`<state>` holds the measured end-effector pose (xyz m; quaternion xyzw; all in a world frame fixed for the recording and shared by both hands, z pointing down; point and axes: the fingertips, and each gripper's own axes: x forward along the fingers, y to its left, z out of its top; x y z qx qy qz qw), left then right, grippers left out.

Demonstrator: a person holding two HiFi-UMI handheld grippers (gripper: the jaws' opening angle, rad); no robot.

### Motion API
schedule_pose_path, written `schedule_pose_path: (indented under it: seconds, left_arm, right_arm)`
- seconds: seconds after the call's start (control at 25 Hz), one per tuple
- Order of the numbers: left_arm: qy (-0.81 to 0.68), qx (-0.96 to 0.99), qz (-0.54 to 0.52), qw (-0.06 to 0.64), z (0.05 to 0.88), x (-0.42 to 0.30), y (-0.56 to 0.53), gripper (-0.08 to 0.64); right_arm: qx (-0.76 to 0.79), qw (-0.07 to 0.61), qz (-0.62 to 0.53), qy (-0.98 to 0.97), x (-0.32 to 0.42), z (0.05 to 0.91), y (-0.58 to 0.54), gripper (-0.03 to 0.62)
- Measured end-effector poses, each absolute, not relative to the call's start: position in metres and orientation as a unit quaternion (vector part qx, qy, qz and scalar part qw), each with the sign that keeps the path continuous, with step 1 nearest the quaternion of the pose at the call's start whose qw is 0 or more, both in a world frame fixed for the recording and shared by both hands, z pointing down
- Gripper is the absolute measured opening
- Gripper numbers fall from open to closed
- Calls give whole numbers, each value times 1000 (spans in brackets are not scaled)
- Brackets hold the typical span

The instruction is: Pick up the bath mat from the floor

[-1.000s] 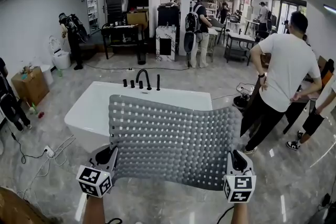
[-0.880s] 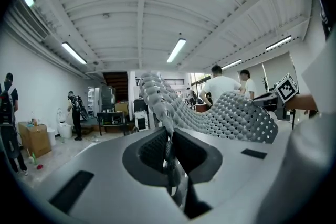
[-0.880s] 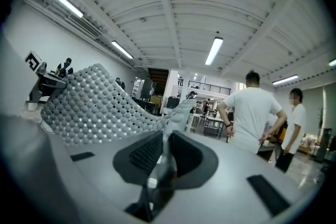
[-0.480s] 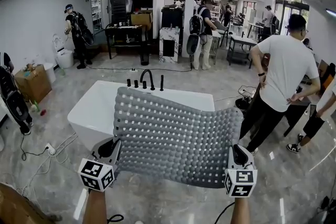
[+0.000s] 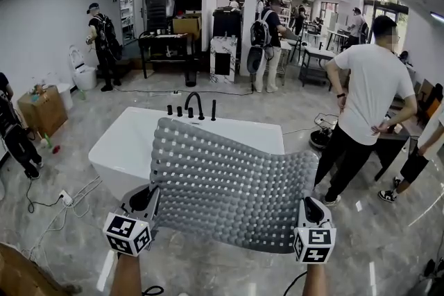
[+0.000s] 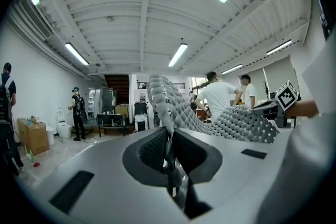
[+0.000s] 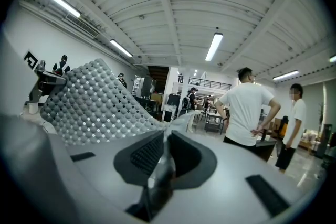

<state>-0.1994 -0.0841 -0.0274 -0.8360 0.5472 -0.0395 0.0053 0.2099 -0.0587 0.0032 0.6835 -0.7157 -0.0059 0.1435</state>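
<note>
Nearest, low in the head view: left tool (image 5: 147, 200), pinching the near left corner of the bath mat (image 5: 229, 184), pads pressed tight on its thin edge. Opposite, right tool (image 5: 309, 207), pinching the near right corner, jaws having just been closing with the mat's edge between them. Held clear of the floor (image 5: 62, 246), stretched wide between both tools, a bumpy grey sheet full of small holes, rising and curling away at its far edge. Just beyond and below, white bathtub (image 5: 121, 149) with a black faucet (image 5: 191, 102) at its far rim. Farther right, standing person (image 5: 371, 97) in a white shirt, hand on hip.
</note>
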Motion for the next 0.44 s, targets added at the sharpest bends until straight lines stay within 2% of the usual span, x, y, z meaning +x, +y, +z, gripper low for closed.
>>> schedule_pose_path:
  seconds: [0.44]
  left_arm:
    - [548,-836,-30,9,-40,-200,-92,32]
  right_arm:
    - [689,141,-16,-710,215,-14,-65,55]
